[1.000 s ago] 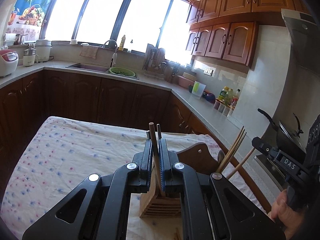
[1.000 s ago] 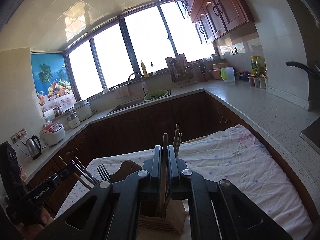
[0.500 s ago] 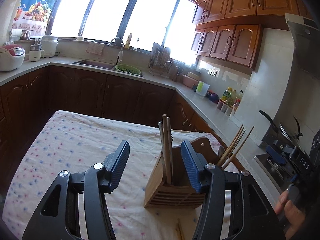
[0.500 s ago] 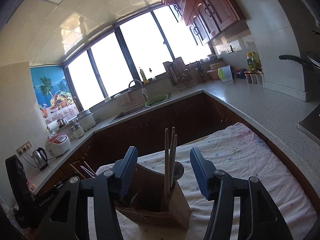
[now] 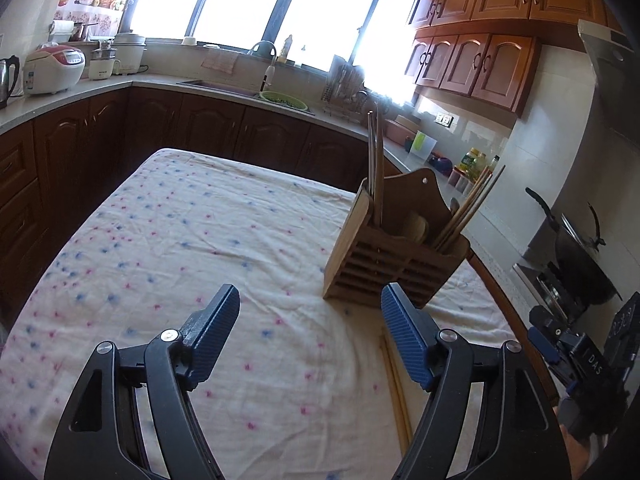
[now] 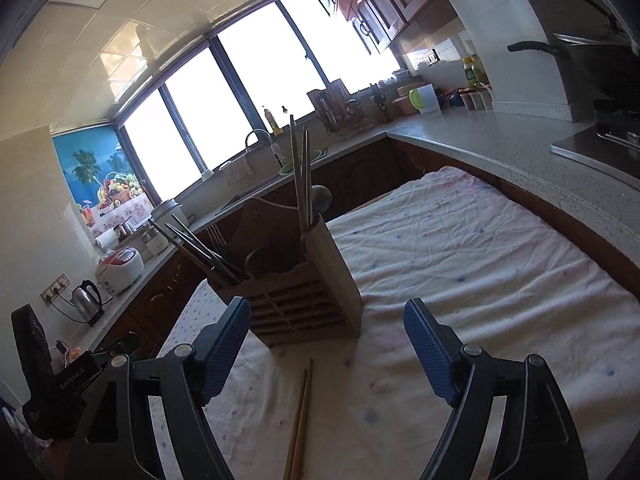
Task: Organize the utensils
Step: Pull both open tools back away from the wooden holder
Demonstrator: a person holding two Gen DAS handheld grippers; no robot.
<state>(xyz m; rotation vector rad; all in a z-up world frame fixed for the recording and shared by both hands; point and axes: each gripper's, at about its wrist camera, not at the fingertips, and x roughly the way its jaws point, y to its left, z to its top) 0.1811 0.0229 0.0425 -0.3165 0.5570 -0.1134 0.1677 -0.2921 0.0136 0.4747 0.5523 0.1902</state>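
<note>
Chopsticks of pale wood lie before my slatted wooden utensil holder; both hand-held grippers, left and right, gape wide, gripping nothing.

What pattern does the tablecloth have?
The tablecloth is cream with small pink and blue flecks, clearest in the left wrist view.

Wooden holder on the tablecloth, chopsticks upright inside; two loose chopsticks flat on the cloth just before the holder; counter behind.

Home kitchen: sink, wooden cabinets, stove.
</note>
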